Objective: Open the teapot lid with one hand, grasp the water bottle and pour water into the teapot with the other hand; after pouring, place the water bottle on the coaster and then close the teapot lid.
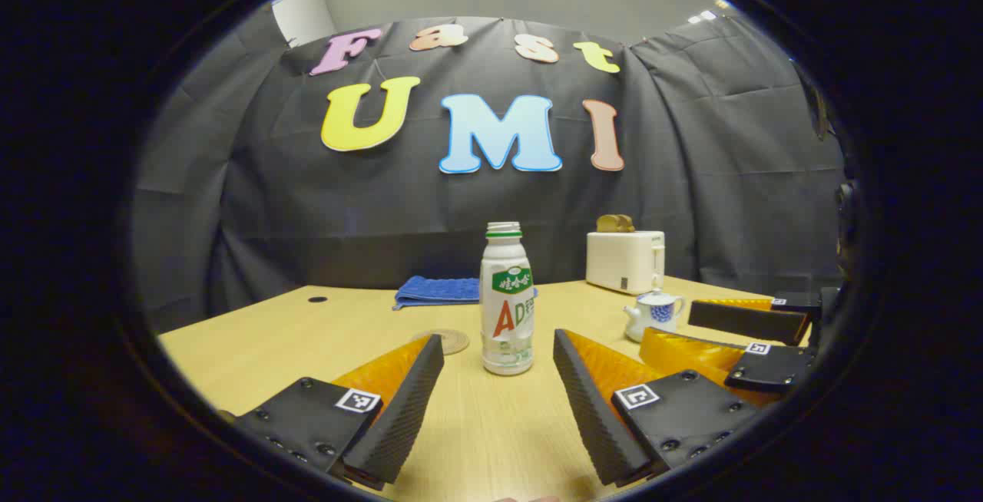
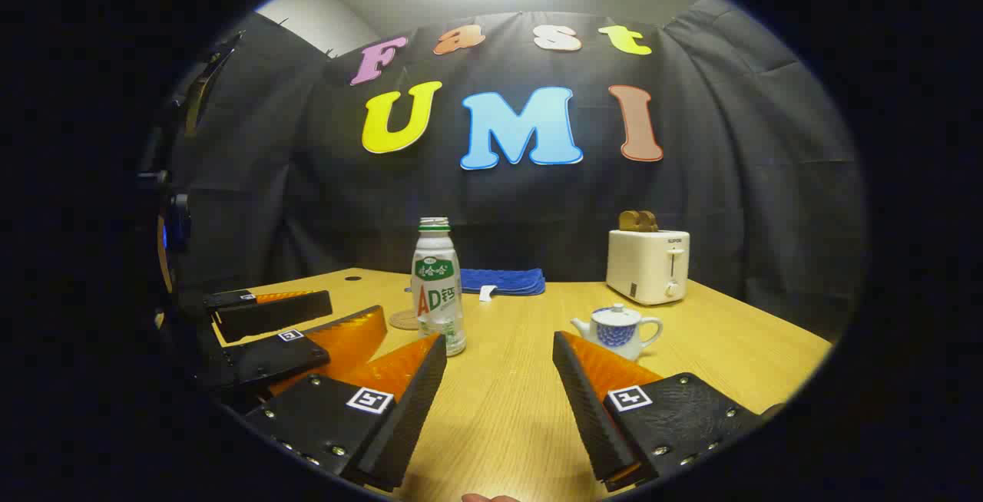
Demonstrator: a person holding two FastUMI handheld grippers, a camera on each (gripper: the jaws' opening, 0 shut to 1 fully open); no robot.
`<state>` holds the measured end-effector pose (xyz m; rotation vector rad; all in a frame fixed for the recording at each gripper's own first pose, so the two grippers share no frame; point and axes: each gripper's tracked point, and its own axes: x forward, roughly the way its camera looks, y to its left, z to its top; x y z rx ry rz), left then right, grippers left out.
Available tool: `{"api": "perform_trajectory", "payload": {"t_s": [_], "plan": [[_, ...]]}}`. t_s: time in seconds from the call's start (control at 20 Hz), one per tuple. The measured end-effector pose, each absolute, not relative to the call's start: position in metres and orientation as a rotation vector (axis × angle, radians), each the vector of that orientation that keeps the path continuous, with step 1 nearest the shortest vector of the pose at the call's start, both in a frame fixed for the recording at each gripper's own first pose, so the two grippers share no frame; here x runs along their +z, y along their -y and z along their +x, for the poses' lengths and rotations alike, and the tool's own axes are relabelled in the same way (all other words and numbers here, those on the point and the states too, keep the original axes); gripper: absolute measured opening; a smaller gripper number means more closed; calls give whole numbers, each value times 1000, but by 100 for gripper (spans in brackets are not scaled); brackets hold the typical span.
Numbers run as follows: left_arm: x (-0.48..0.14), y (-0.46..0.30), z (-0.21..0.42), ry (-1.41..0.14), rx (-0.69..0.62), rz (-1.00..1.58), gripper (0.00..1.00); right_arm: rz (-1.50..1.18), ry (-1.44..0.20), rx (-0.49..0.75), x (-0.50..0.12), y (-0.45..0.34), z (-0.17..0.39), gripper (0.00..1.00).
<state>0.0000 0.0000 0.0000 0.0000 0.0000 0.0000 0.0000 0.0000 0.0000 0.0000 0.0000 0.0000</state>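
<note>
Left gripper (image 1: 498, 379): I see its fingers spread wide, holding nothing, low over the surface (image 1: 476, 433).
Right gripper (image 2: 499, 379): fingers wide, nothing held.
Water bottle (image 1: 507, 302): upright at 12 o'clock just beyond my left fingers, uncapped.
Coaster (image 1: 444, 341): flat at 11 o'clock, just beside the bottle.
Teapot (image 2: 618, 329): lid on, at 1 o'clock from my right gripper.
Blue cloth (image 2: 503, 281): folded, far edge.
Toaster (image 2: 647, 264): at 2 o'clock, farthest back.

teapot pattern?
White teapot with a blue pattern on its body; clearest in the right gripper view.
</note>
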Motion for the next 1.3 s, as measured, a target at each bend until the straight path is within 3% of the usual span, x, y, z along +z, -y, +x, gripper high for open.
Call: {"api": "perform_trajectory", "payload": {"t_s": [0.1,0.2,0.35,0.5,1.0,1.05,1.15,1.2,1.25,1.3], "plan": [[0,7,5,0,-17,-1,100,1,1,-35,1,3,-1,86],[11,12,18,23,-48,-16,100,-7,-4,9,-1,4,9,86],[89,23,24,256,-113,-60,100,-28,8,-63,21,49,27,85],[71,56,51,187,-228,-37,100,-33,-38,-104,23,85,63,86],[53,35,86,102,-221,-84,100,-45,-120,-160,3,120,119,86],[46,32,87,93,-211,-92,100,-56,-130,-165,1,121,123,78],[38,28,90,67,-199,-109,100,-55,-186,-168,-14,123,128,53],[33,26,92,52,-192,-100,100,-45,-171,-155,-12,122,132,56],[29,28,93,42,-191,-92,100,-48,-177,-162,-11,122,132,40],[26,29,94,34,-193,-88,100,-63,-176,-162,-9,119,130,37]]}}
